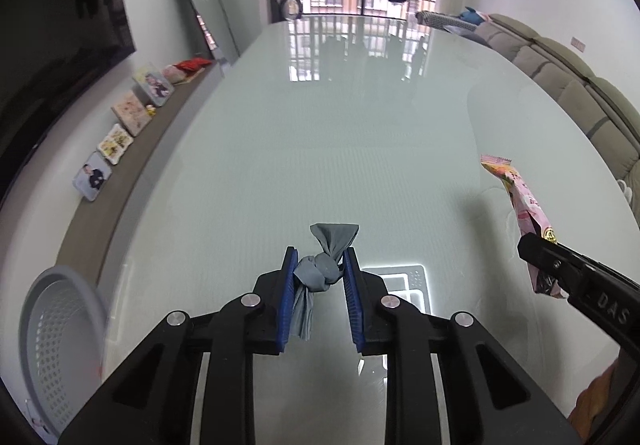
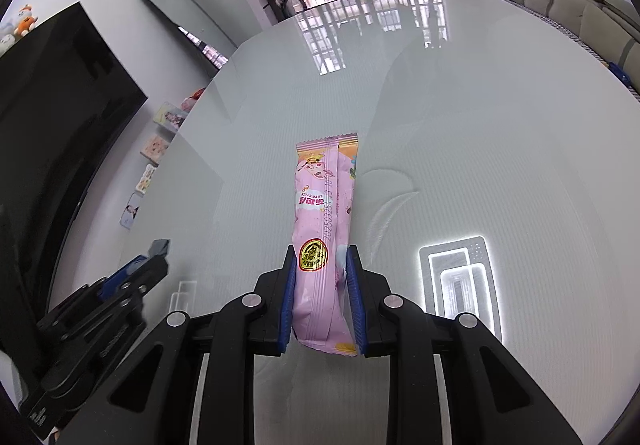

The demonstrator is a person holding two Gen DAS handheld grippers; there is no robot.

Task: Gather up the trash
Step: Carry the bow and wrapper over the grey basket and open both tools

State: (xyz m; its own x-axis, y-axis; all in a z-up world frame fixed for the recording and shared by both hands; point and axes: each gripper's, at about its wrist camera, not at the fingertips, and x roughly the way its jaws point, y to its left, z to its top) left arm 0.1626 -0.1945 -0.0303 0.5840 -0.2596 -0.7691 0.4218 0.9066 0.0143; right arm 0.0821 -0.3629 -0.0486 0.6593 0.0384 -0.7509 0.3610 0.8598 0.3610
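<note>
My left gripper (image 1: 319,259) is shut on a knotted grey bag (image 1: 320,272) and holds it above the glass table (image 1: 320,125). My right gripper (image 2: 319,257) is shut on a pink snack wrapper (image 2: 325,229), which stands up between the blue pads. The wrapper (image 1: 520,205) and the right gripper (image 1: 536,249) also show at the right of the left wrist view. The left gripper (image 2: 154,257) shows at the lower left of the right wrist view, with a bit of the grey bag (image 2: 159,246) at its tip.
A grey perforated basket (image 1: 60,321) sits off the table's left edge, below me. A shelf with picture frames (image 1: 120,133) and a dark TV (image 2: 52,105) line the left wall. A sofa (image 1: 580,93) runs along the right.
</note>
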